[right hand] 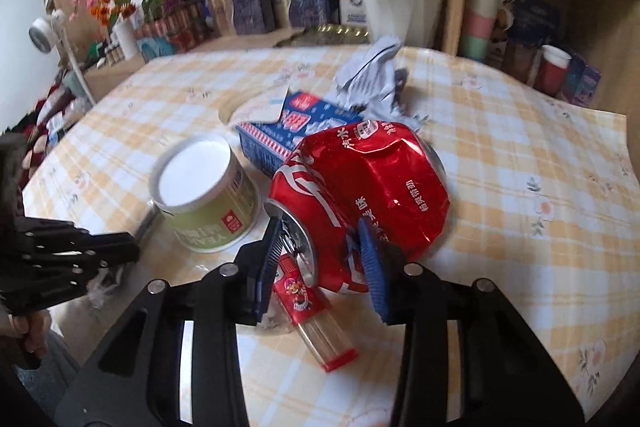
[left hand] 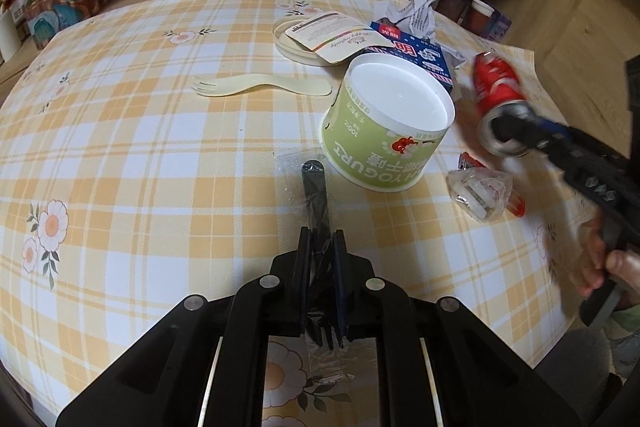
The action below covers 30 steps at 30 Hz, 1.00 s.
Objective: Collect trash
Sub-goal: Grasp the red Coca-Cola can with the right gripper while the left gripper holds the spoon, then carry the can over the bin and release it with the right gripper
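Note:
My left gripper (left hand: 320, 247) is shut on a black plastic fork (left hand: 314, 183) in a clear wrapper, held low over the checked tablecloth (left hand: 140, 155). My right gripper (right hand: 320, 247) has its blue pads against both sides of a crushed red can (right hand: 372, 179) at its open end. The left wrist view shows that can (left hand: 496, 83) blurred at the right, with the right gripper (left hand: 510, 131) on its near end. An upturned green yogurt cup (left hand: 384, 123) stands between the two grippers, also seen as the yogurt cup (right hand: 208, 203).
A cream spork (left hand: 260, 85), a lid with a card (left hand: 316, 39), a blue box (left hand: 420, 55) and crumpled paper (left hand: 416, 11) lie farther back. A clear wrapper (left hand: 480, 195) and a red stick packet (right hand: 316, 319) lie near the can. Boxes and plants line the back; shelves stand right.

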Available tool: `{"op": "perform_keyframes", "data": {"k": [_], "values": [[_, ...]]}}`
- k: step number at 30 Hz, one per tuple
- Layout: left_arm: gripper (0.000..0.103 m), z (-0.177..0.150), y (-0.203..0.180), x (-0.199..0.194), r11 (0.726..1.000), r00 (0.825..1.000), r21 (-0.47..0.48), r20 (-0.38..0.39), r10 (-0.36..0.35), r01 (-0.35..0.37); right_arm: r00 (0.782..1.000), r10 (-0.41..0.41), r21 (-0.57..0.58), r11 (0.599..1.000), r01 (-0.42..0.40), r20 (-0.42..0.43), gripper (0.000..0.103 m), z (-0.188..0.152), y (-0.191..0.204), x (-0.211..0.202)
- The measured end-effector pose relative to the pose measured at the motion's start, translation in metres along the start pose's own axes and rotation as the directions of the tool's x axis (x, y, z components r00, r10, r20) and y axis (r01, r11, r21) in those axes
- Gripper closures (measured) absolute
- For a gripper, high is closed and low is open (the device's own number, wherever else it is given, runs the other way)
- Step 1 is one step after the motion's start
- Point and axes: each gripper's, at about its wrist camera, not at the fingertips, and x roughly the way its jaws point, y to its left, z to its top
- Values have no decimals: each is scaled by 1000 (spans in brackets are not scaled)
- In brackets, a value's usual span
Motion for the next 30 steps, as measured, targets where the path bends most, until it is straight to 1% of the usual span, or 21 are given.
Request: {"op": "perform_keyframes", "data": {"k": [3,6,8,13,18,21,24,26,30], "values": [[93,2,-1,0,1000,1000,-2,-22,5,-5,999,7,65,998,-10,44,62,-5,-9,-24],[93,-1,0,-9,999,1000,-32,-25,-13,12,998,6,82,997,-11,61,62,-15,-13,-46],[93,-4,-2,-21,999,1000,-36,-10,-18,18,998,2,82,997,-8,66,62,-23,-14,-58],[93,-8,-10,-70,998,996,-34,70,-47,50,997,18,82,996,-24,78,62,-40,-10,-90],[93,-23,-20,-117,997,988,-29,135,-71,76,995,52,64,996,-57,81,62,-53,6,-115],[93,-34,-24,-137,996,985,-23,156,-76,81,994,72,34,997,-75,80,62,-60,20,-126],[93,-47,-22,-155,995,980,-41,181,-86,95,992,99,10,995,-100,79,63,-67,35,-135],[93,-58,-19,-167,994,977,-52,194,-86,98,991,113,0,994,-113,73,63,-73,44,-140],[93,-78,-14,-186,994,975,-55,210,-77,90,984,175,11,984,-175,30,63,-88,65,-147]]}}
